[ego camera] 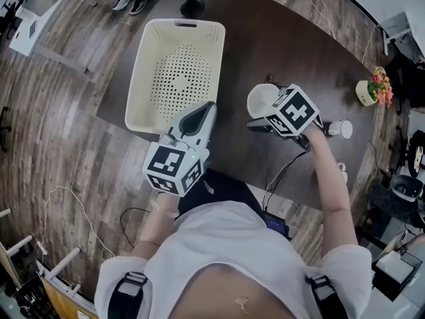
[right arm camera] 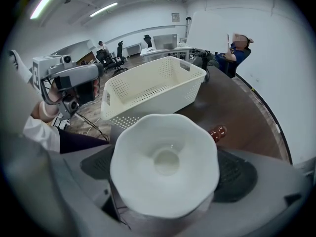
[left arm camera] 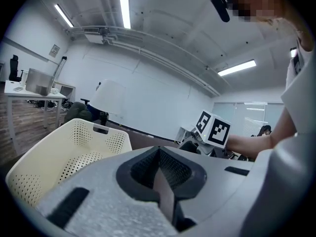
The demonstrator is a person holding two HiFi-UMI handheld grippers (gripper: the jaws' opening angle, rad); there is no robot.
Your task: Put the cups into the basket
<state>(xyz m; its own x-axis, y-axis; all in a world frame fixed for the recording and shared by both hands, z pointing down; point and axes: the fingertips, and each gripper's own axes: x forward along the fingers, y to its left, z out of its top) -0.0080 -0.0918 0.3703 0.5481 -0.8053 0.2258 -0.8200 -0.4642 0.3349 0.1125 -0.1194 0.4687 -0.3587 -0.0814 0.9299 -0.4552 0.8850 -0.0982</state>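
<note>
my right gripper (ego camera: 259, 122) is clamped on a white cup (right arm camera: 164, 163), one jaw on each side of it. the cup's axis runs along the gripper, with the mouth facing back at the gripper camera; in the head view the mouth is tipped up. it looks like glossy ceramic, with a wavy scalloped rim, and it funnels down to a small round bottom. it sits over the dark brown counter (ego camera: 279, 38), just right of the basket (ego camera: 176, 72), outside it. can't tell if it touches the counter. the basket is cream plastic, rectangular, with perforated walls and floor and a slot handle at the far end. its long axis runs away from me. my left gripper (left arm camera: 160, 184) is clenched, jaws meeting, near the basket's near right corner. a second white cup (ego camera: 340, 129) is on the counter farther right and looks to be on its side.
</note>
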